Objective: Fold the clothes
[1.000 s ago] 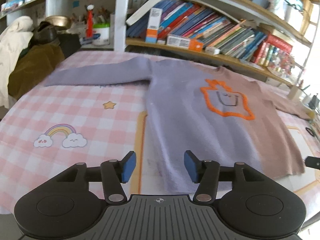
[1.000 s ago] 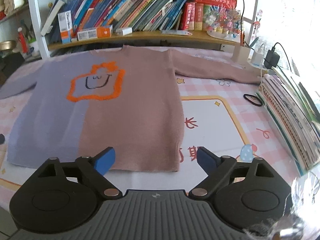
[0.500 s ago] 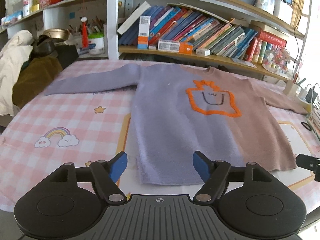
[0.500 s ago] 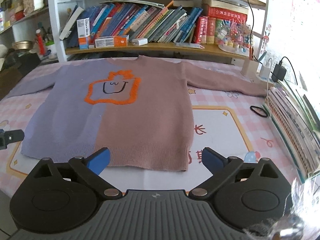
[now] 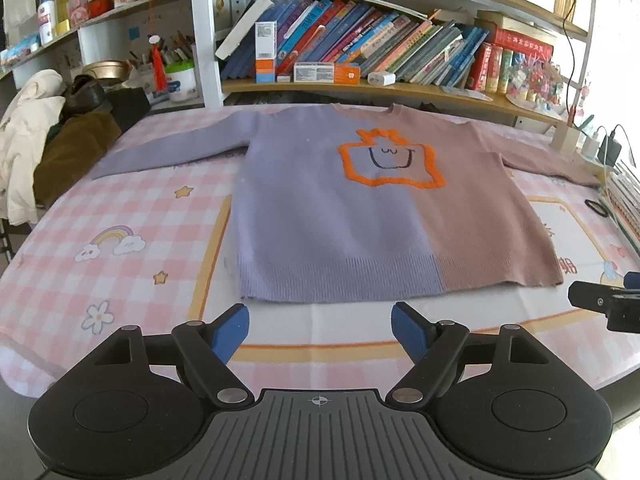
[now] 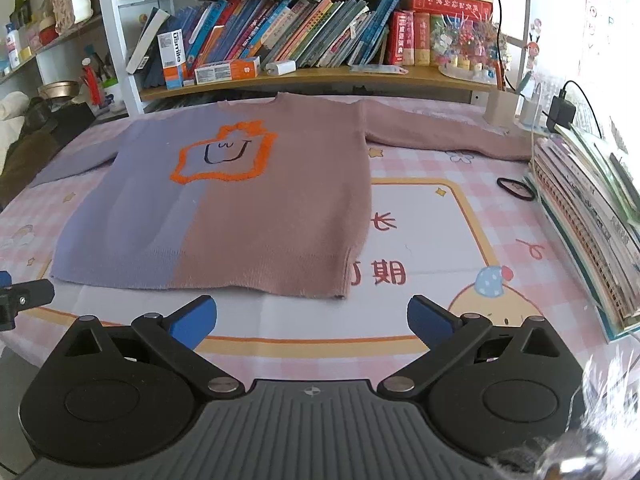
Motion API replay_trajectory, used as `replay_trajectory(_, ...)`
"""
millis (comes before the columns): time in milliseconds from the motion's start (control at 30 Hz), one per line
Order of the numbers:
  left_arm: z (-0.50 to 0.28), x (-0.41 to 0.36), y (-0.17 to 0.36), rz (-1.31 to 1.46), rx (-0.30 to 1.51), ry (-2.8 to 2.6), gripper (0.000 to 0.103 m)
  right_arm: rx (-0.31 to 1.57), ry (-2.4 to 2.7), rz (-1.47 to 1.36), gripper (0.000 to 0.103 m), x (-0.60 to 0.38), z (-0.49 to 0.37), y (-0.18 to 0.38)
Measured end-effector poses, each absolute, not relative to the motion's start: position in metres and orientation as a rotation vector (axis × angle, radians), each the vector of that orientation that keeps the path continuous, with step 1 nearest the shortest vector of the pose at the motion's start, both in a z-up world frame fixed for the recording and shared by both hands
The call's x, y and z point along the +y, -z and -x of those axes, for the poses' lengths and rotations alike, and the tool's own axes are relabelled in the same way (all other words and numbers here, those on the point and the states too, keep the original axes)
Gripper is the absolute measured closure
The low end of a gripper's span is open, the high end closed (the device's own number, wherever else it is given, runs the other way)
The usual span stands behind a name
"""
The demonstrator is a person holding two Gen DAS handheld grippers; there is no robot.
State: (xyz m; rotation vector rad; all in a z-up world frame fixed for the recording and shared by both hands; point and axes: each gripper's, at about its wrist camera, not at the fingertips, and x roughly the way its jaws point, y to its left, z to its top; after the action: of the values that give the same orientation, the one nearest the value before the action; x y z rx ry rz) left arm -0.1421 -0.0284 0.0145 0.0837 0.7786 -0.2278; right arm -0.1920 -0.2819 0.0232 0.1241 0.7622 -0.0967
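The worktop (image 5: 120,216) carries a lilac-and-brown sweater (image 5: 360,216) spread flat, sleeves out. Short of its hem, left claw (image 5: 320,330) and right claw (image 6: 312,318) hover, jaws apart, holding nothing.

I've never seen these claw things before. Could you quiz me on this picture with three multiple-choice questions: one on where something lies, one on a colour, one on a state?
1. Where is the black hair tie?
A. on the sweater
B. on the tablecloth beside the stacked books
C. on the shelf

2. The outline on the sweater is:
A. orange
B. green
C. white

3. The left claw and right claw are:
A. gripping the hem
B. shut, empty
C. open, empty

Answers: B, it lies by the stacked books; A, orange shape; C, fingers spread short of the hem.
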Motion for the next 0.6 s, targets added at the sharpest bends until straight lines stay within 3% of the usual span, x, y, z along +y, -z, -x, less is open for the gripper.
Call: replay_trajectory(600, 0.132, -0.009, -0.02, -0.077, 0.778, 0.188, 0.022, 0.723, 0.087, -0.136, 0.0, -0.266, 0.179, -0.032)
